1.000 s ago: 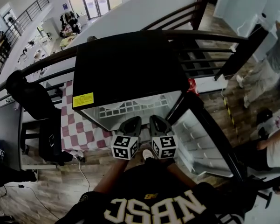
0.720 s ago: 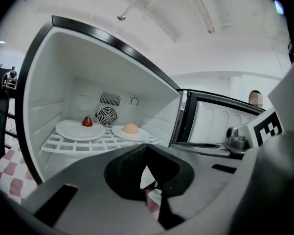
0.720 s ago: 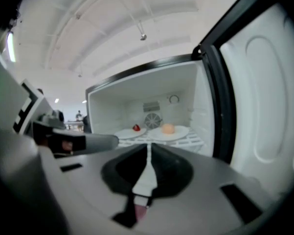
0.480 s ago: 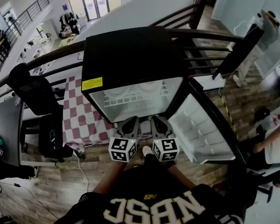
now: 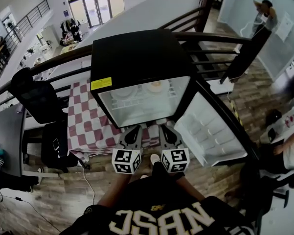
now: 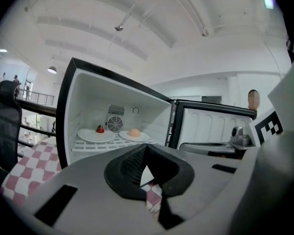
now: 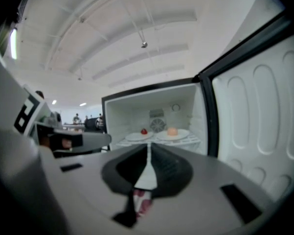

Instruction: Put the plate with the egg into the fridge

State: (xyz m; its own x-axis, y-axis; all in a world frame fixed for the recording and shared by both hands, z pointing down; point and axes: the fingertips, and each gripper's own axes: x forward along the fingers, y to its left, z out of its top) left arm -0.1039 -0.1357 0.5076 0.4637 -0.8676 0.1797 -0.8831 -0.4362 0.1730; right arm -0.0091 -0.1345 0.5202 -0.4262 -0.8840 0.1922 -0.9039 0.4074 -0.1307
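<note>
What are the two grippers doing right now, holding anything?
Left gripper: closed, holding nothing.
Right gripper: closed, holding nothing.

1. Daylight floods in through the tall windows (image 5: 93, 1) in my head view; the floor (image 5: 54, 197) looks evenly bright.
2. The fridge (image 5: 137, 58) shows a flat black top, its white inside glowing.
3. Every view bends hard at the edges, corners black.
4. My right gripper view is smeared soft; the left is crisper.

I saw the left hand-held gripper (image 5: 135, 130) and right hand-held gripper (image 5: 165, 129) just before the open fridge (image 5: 137, 62), the egg plate (image 5: 156, 87) inside it.
</note>
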